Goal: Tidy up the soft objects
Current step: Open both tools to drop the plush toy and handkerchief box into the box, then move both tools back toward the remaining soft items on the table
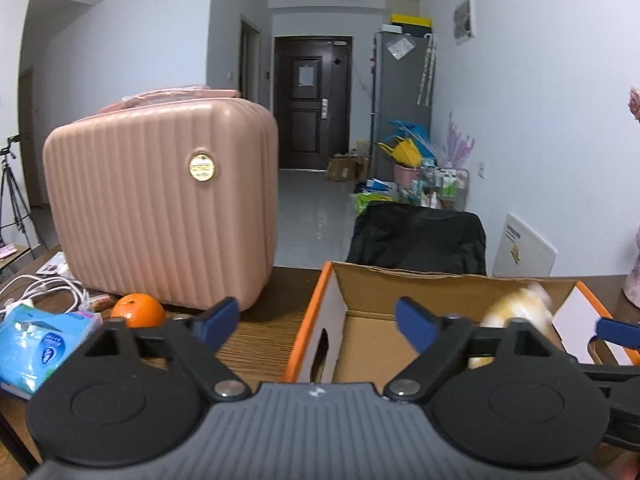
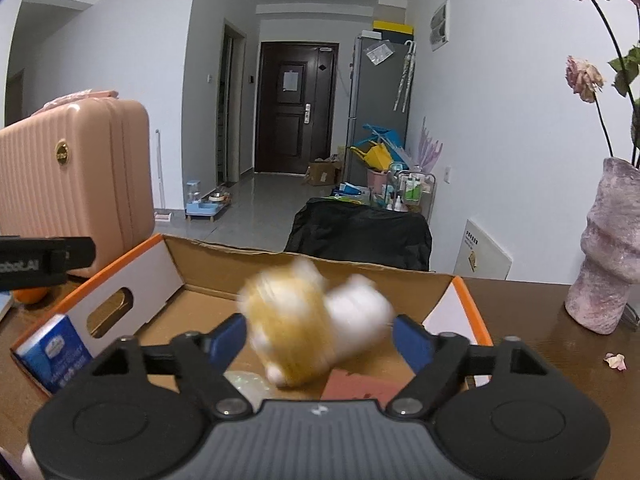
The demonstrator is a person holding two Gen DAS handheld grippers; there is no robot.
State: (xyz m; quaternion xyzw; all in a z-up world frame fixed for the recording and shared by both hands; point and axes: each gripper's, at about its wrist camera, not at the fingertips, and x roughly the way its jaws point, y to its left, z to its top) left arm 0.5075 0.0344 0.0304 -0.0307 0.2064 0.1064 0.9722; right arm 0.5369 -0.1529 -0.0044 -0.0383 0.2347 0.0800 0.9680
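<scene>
A yellow and white plush toy (image 2: 316, 320) shows as a blur over the cardboard box with an orange rim (image 2: 224, 268), between the blue fingertips of my right gripper (image 2: 320, 338). Its pads stand apart from the toy, so the right gripper is open. My left gripper (image 1: 316, 320) is open with nothing between its fingers, over the box's left wall (image 1: 328, 332). In the left wrist view the toy (image 1: 516, 312) sits blurred at the box's far right. A blue tissue pack (image 2: 56, 352) and a reddish flat item (image 2: 360, 390) lie inside the box.
A pink suitcase (image 1: 160, 208) stands left of the box, with an orange (image 1: 138, 310), a blue tissue pack (image 1: 36, 344) and white cables (image 1: 44, 288) before it. A mauve vase (image 2: 608, 260) with dried roses stands right. A black chair back (image 1: 416, 240) lies beyond the table.
</scene>
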